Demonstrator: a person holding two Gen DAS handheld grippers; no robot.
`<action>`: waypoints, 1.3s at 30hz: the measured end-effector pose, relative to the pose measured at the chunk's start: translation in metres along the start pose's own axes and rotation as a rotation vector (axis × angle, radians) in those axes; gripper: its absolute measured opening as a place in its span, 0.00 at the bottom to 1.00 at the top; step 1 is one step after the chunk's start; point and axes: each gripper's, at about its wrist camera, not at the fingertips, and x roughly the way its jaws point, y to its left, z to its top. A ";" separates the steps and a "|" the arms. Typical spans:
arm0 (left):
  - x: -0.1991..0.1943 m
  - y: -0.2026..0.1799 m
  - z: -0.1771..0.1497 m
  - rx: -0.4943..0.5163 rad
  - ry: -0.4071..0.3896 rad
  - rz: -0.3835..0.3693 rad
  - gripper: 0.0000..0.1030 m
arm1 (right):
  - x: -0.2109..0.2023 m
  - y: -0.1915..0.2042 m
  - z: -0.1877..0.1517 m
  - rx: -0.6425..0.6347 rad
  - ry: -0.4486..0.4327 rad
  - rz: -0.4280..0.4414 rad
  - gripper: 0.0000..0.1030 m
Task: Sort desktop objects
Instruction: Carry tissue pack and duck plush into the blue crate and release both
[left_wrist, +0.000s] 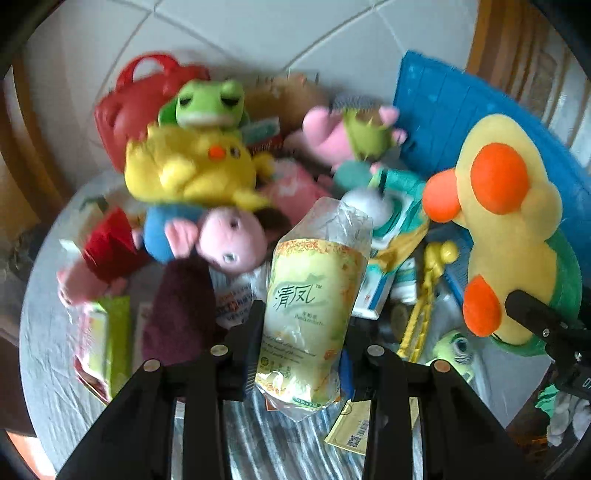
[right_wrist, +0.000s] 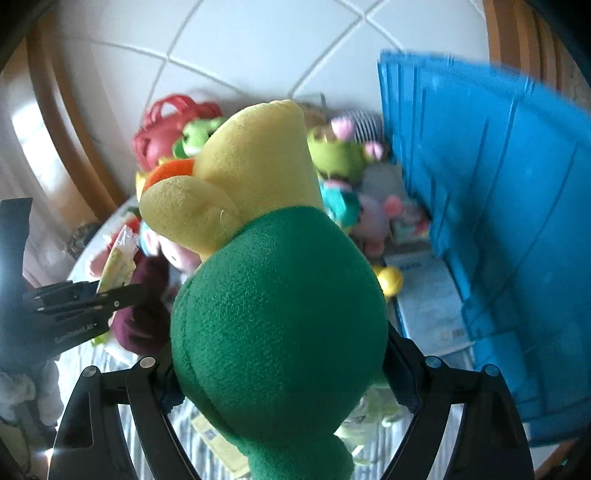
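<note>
1. Over the cluttered round table (left_wrist: 44, 332), far left of the left wrist view, a red basket (left_wrist: 122, 110) sits at the back edge; a green frog plush (left_wrist: 207, 101) rests against it.
2. Just in front, a yellow chick plush (left_wrist: 192, 170) lies on a pink-faced doll in blue (left_wrist: 207, 236); a dark maroon cloth (left_wrist: 181, 306) lies below them.
3. Centre: your left gripper (left_wrist: 303, 328) is clamped on the tissue pack (left_wrist: 310, 295), a pale green plastic-wrapped pack held upright and lifted clear of the pile. Both fingers press its lower sides.
4. Behind the pack, a pink plush with a green piece (left_wrist: 351, 136) sits near the back, beside a teal-and-white packet (left_wrist: 399, 206).
5. Right of centre, a yellow beaded toy (left_wrist: 432, 280) lies on the table.
6. Right: your right gripper (right_wrist: 277, 384) is closed on the duck plush (left_wrist: 509, 221), yellow with orange patches and a green body. In the right wrist view the fingers squeeze the green body from both sides, and the plush is held up off the table.
7. Far right, the blue bin (right_wrist: 498, 203) stands just beside the held duck; papers lie at its foot.
</note>
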 end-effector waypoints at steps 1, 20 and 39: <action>-0.008 -0.001 0.002 0.009 -0.018 -0.003 0.33 | -0.011 0.004 0.004 -0.004 -0.024 -0.001 0.84; -0.105 -0.135 0.088 0.186 -0.303 -0.102 0.33 | -0.175 -0.063 0.075 -0.039 -0.333 -0.076 0.84; 0.033 -0.459 0.214 0.281 0.088 -0.179 0.33 | -0.121 -0.372 0.129 -0.217 0.129 -0.206 0.84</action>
